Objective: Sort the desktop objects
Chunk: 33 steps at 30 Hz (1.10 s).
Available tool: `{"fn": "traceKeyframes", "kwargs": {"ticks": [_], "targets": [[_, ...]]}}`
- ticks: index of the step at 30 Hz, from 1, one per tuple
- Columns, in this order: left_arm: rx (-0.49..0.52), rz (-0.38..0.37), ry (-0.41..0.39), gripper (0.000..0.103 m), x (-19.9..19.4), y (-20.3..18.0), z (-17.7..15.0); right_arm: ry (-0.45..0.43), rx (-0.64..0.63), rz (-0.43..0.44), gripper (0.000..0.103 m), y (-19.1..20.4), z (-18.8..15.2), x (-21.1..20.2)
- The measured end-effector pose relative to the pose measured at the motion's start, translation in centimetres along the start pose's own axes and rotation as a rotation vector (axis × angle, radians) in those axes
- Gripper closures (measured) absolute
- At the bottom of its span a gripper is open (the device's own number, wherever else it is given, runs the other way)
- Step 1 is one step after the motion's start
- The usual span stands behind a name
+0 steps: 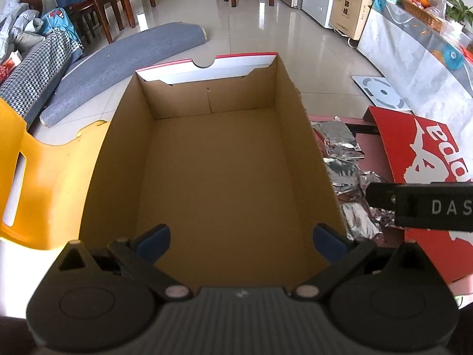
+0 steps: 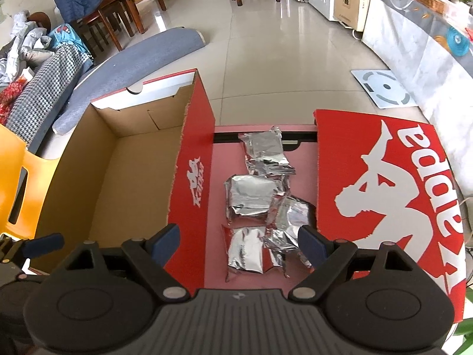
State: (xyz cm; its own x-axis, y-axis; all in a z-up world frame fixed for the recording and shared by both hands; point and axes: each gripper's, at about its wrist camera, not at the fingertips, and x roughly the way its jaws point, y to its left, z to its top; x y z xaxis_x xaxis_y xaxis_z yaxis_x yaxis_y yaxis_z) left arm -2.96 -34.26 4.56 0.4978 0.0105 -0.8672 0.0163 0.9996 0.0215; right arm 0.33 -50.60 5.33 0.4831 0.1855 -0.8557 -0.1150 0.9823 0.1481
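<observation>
An empty brown cardboard shoe box [image 1: 212, 171] with red outer walls fills the left wrist view; in the right wrist view the same box [image 2: 118, 177] stands at the left. My left gripper [image 1: 241, 236] hangs open over its near end, nothing between the fingers. Several silver foil packets [image 2: 254, 198] lie on the pink table between the box and its red lid [image 2: 384, 195]. My right gripper [image 2: 238, 244] is open just above the nearest packets, touching none. The foil packets [image 1: 343, 159] also show right of the box in the left wrist view.
An orange plastic chair [image 1: 35, 171] stands left of the box. The red lid [image 1: 428, 171] lies at the right, with my right gripper's finger [image 1: 414, 204] over it. Beyond are a tiled floor, a rolled grey mat [image 2: 133, 68], a scale [image 2: 384, 88] and a draped counter [image 2: 428, 53].
</observation>
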Motion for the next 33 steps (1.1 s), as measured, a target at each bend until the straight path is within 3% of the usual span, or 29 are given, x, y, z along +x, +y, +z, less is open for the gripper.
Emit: {"fn": "traceKeyframes", "kwargs": {"ticks": [33], "targets": [[0.067, -0.002, 0.039, 0.0, -1.4, -7.1, -2.1, 0.038, 0.048, -0.039, 0.016, -6.2, -2.0, -2.0]]}}
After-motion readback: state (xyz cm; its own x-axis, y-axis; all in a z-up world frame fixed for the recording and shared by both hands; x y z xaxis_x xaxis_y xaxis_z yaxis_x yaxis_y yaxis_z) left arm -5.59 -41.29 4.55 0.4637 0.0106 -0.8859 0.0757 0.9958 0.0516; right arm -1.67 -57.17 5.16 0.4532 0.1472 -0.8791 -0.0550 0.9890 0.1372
